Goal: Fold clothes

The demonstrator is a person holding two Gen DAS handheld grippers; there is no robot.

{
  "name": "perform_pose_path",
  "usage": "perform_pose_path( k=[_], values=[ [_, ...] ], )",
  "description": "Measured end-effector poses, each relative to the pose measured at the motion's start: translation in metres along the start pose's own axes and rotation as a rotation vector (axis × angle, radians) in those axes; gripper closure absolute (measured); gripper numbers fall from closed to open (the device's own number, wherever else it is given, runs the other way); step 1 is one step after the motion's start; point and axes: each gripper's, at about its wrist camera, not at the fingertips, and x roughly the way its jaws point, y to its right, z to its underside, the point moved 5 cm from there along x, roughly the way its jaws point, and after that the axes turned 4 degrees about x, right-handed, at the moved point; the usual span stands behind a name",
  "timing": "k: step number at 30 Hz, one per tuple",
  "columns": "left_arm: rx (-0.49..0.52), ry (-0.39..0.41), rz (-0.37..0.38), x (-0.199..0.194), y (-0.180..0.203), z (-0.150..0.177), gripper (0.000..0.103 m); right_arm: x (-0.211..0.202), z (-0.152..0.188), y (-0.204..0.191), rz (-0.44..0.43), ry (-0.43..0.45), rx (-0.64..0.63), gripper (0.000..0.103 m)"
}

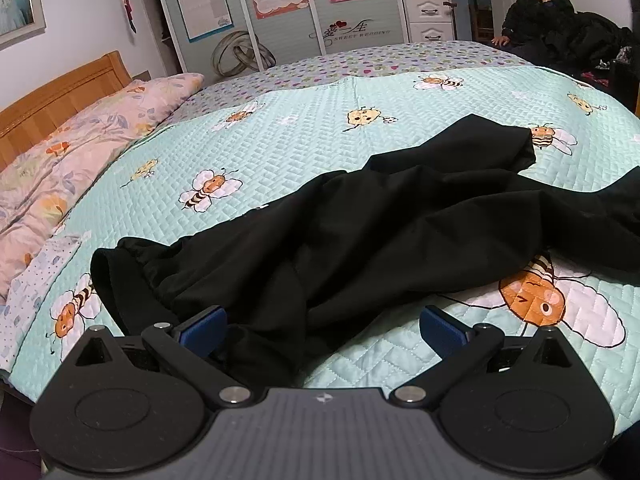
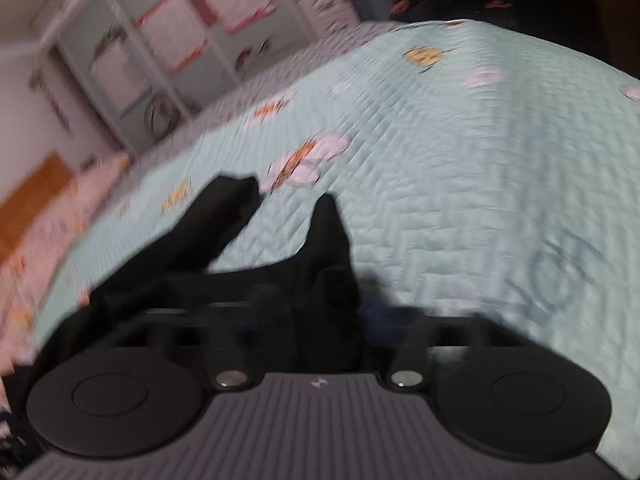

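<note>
Far left: wooden headboard [image 1: 60, 92], floral pillow [image 1: 80, 152].
Left gripper [image 1: 322, 330]: jaws wide open, low over near waistband edge of black trousers [image 1: 360, 232], nothing pinched; likely poised to grab hem.
Trousers crumpled across bee quilt [image 1: 300, 128], legs trailing far right.
Right gripper [image 2: 320, 308]: view blurred; jaws closed, dark cloth bunched between, apparently gripping trousers [image 2: 328, 248].
Far right: seated person [image 1: 540, 12], clear of work.

open quilt [image 1: 304, 136] beyond black garment [image 1: 360, 232]
</note>
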Motion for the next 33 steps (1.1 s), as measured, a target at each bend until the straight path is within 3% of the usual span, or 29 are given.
perform_pose_path(
  k=[4,9,15,18,21,23,25,27,29,31,33],
  values=[
    [-0.001,-0.001,-0.008,-0.002,-0.001,0.000,0.001,-0.021,-0.012,0.002,0.010,0.090,-0.021,0.094],
    [0.008,0.005,-0.006,-0.003,0.003,0.000,0.001,-0.052,-0.027,0.035,0.116,0.154,-0.023,0.094],
    [-0.004,0.035,0.000,-0.011,0.000,-0.004,0.001,-0.091,-0.035,0.015,0.180,0.292,-0.239,0.094],
    [-0.037,0.063,0.004,-0.018,-0.011,-0.006,0.001,-0.107,-0.043,-0.004,0.166,0.377,-0.341,0.094],
    [-0.076,0.075,0.000,-0.023,-0.026,-0.005,0.001,-0.129,-0.040,-0.033,0.098,0.461,-0.555,0.093],
    [-0.094,0.066,-0.015,-0.022,-0.035,-0.003,0.001,-0.132,-0.025,-0.054,0.027,0.389,-0.765,0.087],
    [-0.115,0.051,-0.024,-0.018,-0.041,-0.001,0.001,-0.124,0.001,-0.069,-0.054,0.213,-0.934,0.086],
    [-0.134,0.035,-0.020,-0.015,-0.044,0.000,0.001,-0.116,0.029,-0.073,-0.121,0.039,-1.018,0.085],
    [-0.145,0.022,-0.011,-0.013,-0.045,0.001,0.001,-0.114,0.046,-0.069,-0.182,-0.088,-0.974,0.081],
    [-0.132,0.029,-0.009,-0.014,-0.043,0.001,0.001,-0.114,0.050,-0.061,-0.230,-0.174,-0.844,0.067],
    [-0.117,0.037,-0.009,-0.015,-0.042,0.000,0.001,-0.118,0.051,-0.052,-0.286,-0.239,-0.700,0.062]
  ],
)
